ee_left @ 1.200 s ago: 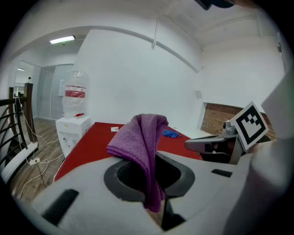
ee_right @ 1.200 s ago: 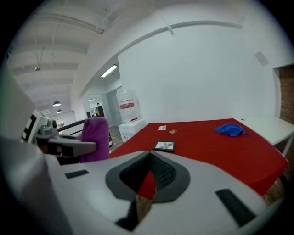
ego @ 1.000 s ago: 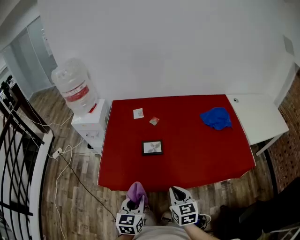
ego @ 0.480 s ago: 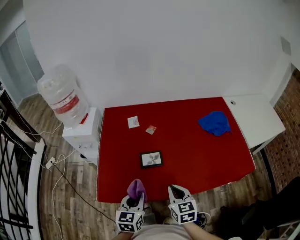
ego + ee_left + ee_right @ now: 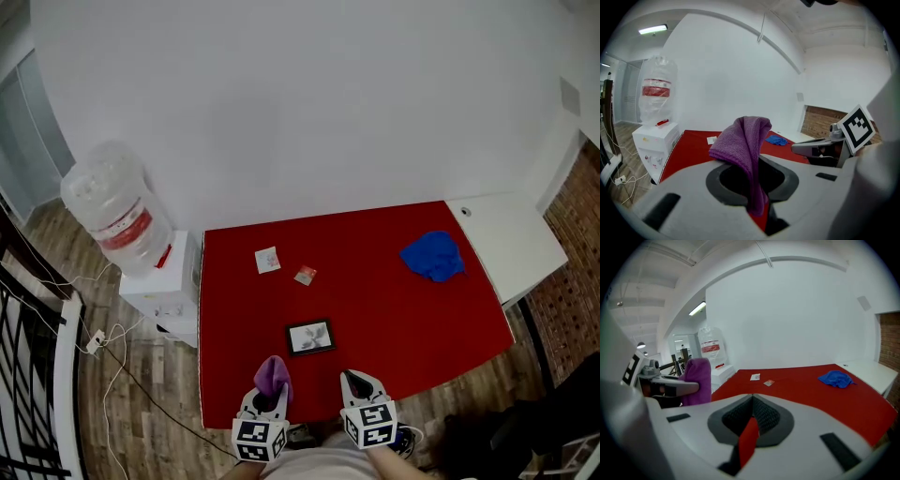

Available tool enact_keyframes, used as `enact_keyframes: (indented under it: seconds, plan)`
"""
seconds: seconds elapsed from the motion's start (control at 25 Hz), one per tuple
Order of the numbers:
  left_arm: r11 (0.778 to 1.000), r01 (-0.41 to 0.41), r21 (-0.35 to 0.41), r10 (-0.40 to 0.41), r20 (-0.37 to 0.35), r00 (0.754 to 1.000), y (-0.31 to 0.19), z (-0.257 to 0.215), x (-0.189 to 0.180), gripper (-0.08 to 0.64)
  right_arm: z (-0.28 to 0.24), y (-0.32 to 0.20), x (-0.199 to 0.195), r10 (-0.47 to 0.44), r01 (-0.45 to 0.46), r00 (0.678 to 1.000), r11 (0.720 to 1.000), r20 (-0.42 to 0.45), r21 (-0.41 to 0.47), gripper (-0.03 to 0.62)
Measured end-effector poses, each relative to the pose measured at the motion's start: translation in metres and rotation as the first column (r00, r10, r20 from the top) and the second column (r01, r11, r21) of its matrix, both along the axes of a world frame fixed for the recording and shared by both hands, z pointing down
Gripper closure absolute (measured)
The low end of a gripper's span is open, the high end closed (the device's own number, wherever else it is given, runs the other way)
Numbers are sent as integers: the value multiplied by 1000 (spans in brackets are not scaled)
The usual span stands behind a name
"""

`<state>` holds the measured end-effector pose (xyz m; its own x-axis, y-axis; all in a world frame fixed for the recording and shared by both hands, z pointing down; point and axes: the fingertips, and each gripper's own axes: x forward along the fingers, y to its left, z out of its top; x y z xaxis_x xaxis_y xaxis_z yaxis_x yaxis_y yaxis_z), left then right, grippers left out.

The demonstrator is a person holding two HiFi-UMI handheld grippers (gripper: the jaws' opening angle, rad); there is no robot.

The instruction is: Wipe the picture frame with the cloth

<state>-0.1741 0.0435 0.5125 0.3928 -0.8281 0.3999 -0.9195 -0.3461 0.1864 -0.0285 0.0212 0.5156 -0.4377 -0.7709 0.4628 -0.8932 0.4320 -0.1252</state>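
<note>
Picture frame [image 5: 310, 337] lies flat on the red table [image 5: 412, 309], left of centre and near the table's front edge, face up. Bare red cloth-top on all four sides of it; nothing touches it.

Left claw [image 5: 271, 390]: clamped on a purple cloth [image 5: 273, 373], which stands up out of the jaws and folds over to one side. Right claw [image 5: 353, 380]: jaws together, nothing between them; only a sliver of red table shows through the slit. Both claws sit side by side just off the front edge, over the wood floor [image 5: 141, 394], frame ahead and between them.

Other items on the table:
- white paper square [image 5: 267, 260] and small packet [image 5: 305, 275], beyond the frame toward the back edge, near each other, apart from the frame
- blue cloth [image 5: 433, 256], bunched, toward the back right corner, well apart from the frame

Surroundings: water dispenser [image 5: 159, 281] with its bottle [image 5: 111, 206] stands just beside the left edge. White side table [image 5: 511, 246] adjoins the right edge. Back edge runs along the white wall. Right half of the table in front of the blue cloth is open.
</note>
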Motion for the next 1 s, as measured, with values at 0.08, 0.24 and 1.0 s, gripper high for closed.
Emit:
enact_keyframes:
  seconds: [0.08, 0.24, 1.0]
  plan:
    - [1000, -1, -7, 1, -6, 1000, -7, 1, 1, 506, 0, -6, 0, 0, 0, 1000, 1000, -2, -7, 588]
    - [1000, 15, -4, -15, -9, 1000, -24, -2, 5, 506, -5, -25, 0, -25, 25, 1000, 1000, -3, -4, 588]
    - [999, 14, -41, -10, 116, 993, -72, 19, 20, 506, 4, -79, 20, -96, 95, 995, 995, -20, -22, 588]
